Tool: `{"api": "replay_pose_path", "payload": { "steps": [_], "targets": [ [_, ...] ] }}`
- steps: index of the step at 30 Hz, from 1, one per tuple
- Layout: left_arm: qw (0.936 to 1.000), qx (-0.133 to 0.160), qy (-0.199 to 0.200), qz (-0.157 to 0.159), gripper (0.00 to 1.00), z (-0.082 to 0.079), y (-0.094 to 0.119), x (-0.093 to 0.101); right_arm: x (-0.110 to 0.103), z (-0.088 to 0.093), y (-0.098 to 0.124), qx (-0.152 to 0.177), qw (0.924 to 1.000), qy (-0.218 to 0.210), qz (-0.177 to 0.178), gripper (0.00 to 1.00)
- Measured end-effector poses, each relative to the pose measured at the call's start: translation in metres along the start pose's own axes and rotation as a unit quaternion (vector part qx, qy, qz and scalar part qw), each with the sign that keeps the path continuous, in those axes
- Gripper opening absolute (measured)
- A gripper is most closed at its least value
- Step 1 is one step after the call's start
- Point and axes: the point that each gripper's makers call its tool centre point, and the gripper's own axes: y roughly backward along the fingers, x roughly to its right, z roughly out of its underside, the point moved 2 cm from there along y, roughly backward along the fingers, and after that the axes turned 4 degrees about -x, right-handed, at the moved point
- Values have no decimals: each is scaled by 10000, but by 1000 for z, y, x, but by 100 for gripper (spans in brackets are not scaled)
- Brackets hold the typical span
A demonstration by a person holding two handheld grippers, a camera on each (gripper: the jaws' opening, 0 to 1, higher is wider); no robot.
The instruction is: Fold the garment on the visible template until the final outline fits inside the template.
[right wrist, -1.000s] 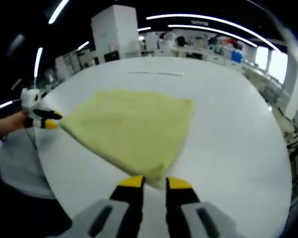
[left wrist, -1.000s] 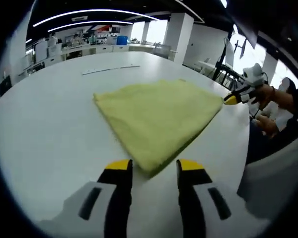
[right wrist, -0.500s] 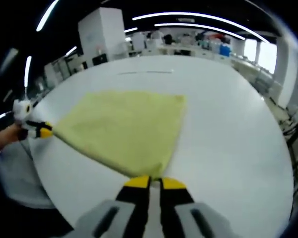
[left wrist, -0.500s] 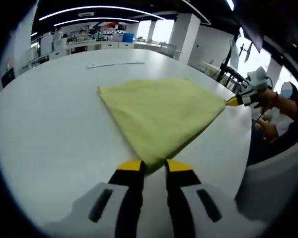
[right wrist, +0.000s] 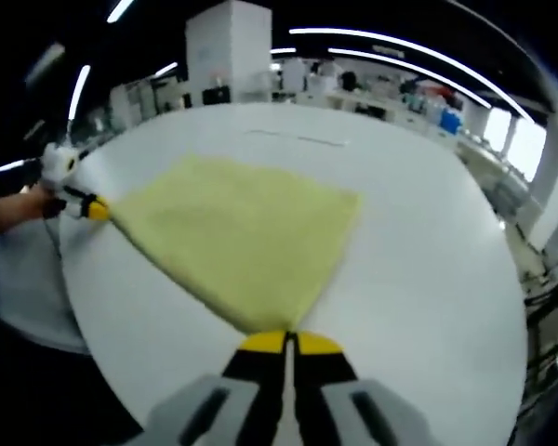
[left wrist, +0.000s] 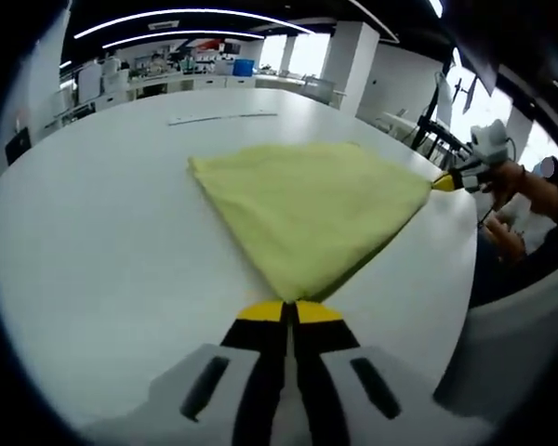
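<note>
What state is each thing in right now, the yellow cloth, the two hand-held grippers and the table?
Yellow cloth: spread flat on the table, pinched at two near corners.
Left hand-held gripper: shut on one corner of the yellow cloth.
Right hand-held gripper: shut on the other near corner.
White table: the yellow cloth lies on it, with a thin strip at the far side.

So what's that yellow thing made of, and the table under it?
The yellow cloth looks like soft, matte terry or microfibre: its surface is fuzzy and it drapes limply toward each tool's tip. The table looks like smooth white laminate or painted board, with a faint sheen; the exact material can't be told.
</note>
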Motion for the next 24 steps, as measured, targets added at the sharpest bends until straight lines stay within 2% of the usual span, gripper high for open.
{"api": "replay_pose_path", "payload": {
  "steps": [6, 8, 11, 14, 24],
  "targets": [
    [10000, 16, 21, -18, 0, -1, 0, -2, 0, -5, 3, -2, 9992, 398, -43, 0],
    [10000, 5, 13, -4, 0, 0, 0, -2, -2, -3, 1, 9, 9994, 335, -100, 0],
    [10000, 12, -2, -8, 0, 0, 0, 0, -3, 3, -2, -9, 9997, 190, -132, 0],
    [10000, 30, 2, 9, 0, -1, 1, 3, -6, 11, -2, -17, 9998, -151, -144, 0],
    [10000, 25, -17, 26, 0, -2, 1, 2, -7, 14, -9, 97, 9965, -812, -185, 1]
  ]
}}
